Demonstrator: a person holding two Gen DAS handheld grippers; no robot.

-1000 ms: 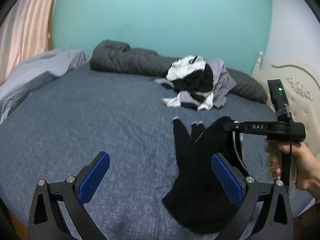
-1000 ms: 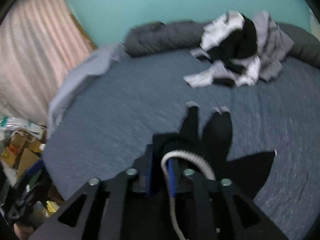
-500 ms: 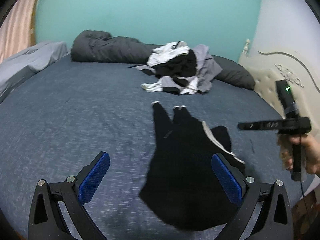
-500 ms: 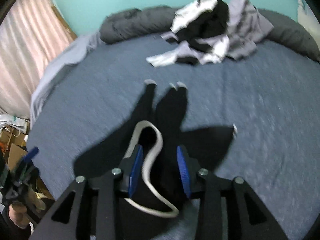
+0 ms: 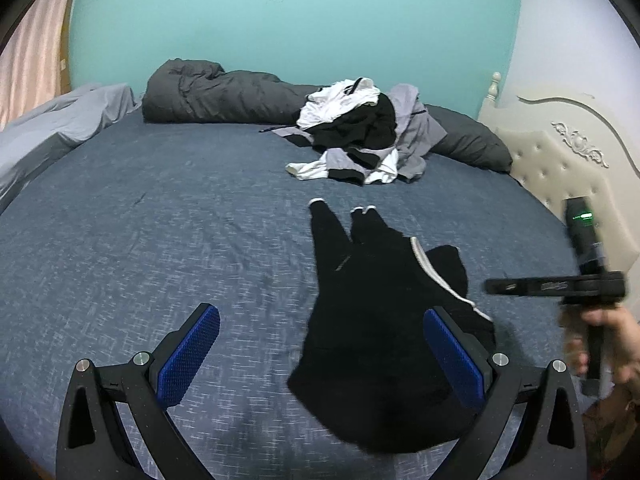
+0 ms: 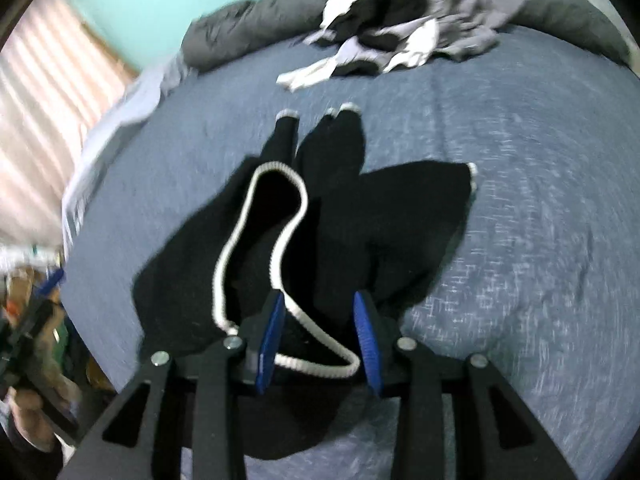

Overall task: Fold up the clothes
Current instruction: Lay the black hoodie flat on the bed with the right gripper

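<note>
A black garment (image 5: 380, 320) with white trim lies spread on the blue bed (image 5: 140, 220), its sleeves pointing away from me. My left gripper (image 5: 320, 314) hovers open over its near end, holding nothing. In the right wrist view the same black garment (image 6: 400, 216) lies flat, with a loop of its white-trimmed edge (image 6: 260, 208) running back between the fingers of my right gripper (image 6: 318, 298). Those fingers stand apart and do not pinch the cloth. From the left wrist view the right gripper (image 5: 552, 286) appears at the right, held by a hand (image 5: 608, 340).
A pile of white, black and grey clothes (image 5: 360, 132) sits further back on the bed. A rolled dark grey duvet (image 5: 220, 96) lies along the teal wall. A cream padded headboard (image 5: 560, 160) bounds the right side, and a pale grey sheet (image 5: 52, 128) the left.
My right gripper was shut on the garment's trimmed edge, then opened and let it drop flat on the bed. It has drawn back to the right. The left gripper stayed open.
</note>
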